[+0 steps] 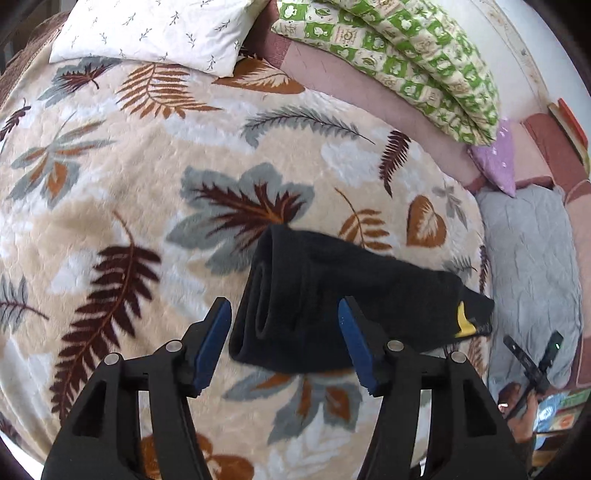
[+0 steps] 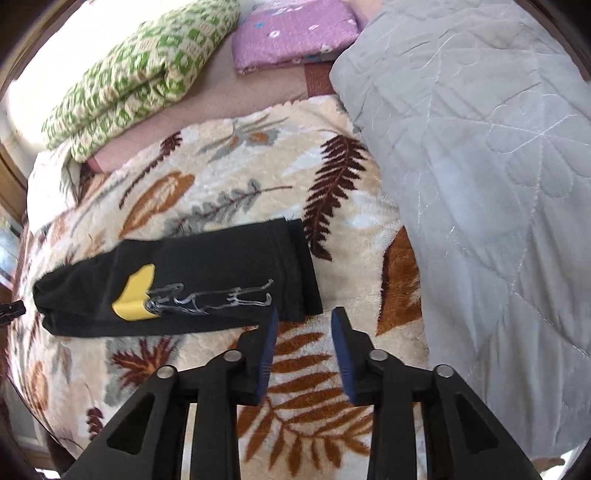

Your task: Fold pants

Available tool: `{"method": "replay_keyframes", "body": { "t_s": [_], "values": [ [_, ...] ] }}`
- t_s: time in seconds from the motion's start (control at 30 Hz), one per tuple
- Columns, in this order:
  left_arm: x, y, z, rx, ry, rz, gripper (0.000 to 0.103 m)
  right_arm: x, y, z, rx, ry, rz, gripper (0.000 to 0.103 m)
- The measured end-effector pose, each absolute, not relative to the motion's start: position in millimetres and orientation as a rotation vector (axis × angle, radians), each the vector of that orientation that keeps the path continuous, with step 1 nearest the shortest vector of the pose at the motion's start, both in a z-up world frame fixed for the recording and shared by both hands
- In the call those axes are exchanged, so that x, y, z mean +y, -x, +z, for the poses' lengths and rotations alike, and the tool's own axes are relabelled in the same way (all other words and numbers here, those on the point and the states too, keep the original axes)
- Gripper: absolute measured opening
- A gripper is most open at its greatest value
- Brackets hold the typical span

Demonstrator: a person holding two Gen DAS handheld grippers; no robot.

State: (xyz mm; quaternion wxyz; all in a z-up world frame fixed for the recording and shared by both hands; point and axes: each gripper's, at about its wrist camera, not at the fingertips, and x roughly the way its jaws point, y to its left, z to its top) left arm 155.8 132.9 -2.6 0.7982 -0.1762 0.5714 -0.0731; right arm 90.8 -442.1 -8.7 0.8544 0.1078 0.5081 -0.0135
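Pants [image 1: 332,306], black and folded into a compact bundle, lay on a plush leaf-patterned blanket [image 1: 129,177] covering the bed. In the left wrist view the bundle showed its rolled end toward the left, with a yellow patch [image 1: 464,325] near its right tip. The left gripper [image 1: 284,339] hung above the bundle's near edge with its blue-padded jaws standing apart, neither pad pressing on the cloth. In the right wrist view the same bundle lay to the left, the yellow patch beside a silver scrawled print [image 2: 221,299]. The right gripper [image 2: 303,343] hovered just off the bundle's near right corner, jaws parted and empty, only blanket showing between them; its left finger sat just beside the cloth's edge, and whether it touched could not be told. A grey quilted cover [image 2: 480,166] lay to the right of the blanket. At the far side rested a green checked quilt [image 2: 140,74] and a folded purple cloth [image 2: 295,33]. A white sprigged pillow [image 1: 155,33] sat at the far left.
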Motion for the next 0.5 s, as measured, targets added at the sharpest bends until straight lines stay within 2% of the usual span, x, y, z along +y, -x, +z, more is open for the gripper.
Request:
{"method": "replay_keyframes", "body": {
  "t_s": [0.17,0.3,0.33,0.4,0.5],
  "values": [
    [121,-176,-35,1.363,0.439,-0.183,0.059,-437,-90,-8,1.083,-0.319,0.002,0.036],
    [113,-174,-44,1.371,0.509,-0.234,0.058,-445,-95,-14,1.081,-0.405,-0.014,0.037],
    [110,-172,-41,1.35,0.493,-0.25,0.046,-450,-97,-17,1.087,-0.435,-0.036,0.039],
    [104,-170,-35,1.331,0.463,-0.272,0.034,-458,-100,-23,1.1,-0.487,-0.06,0.042],
    [97,-167,-33,1.338,0.453,-0.303,0.033,-464,-106,-37,1.122,-0.548,-0.079,0.043]
  ]
}}
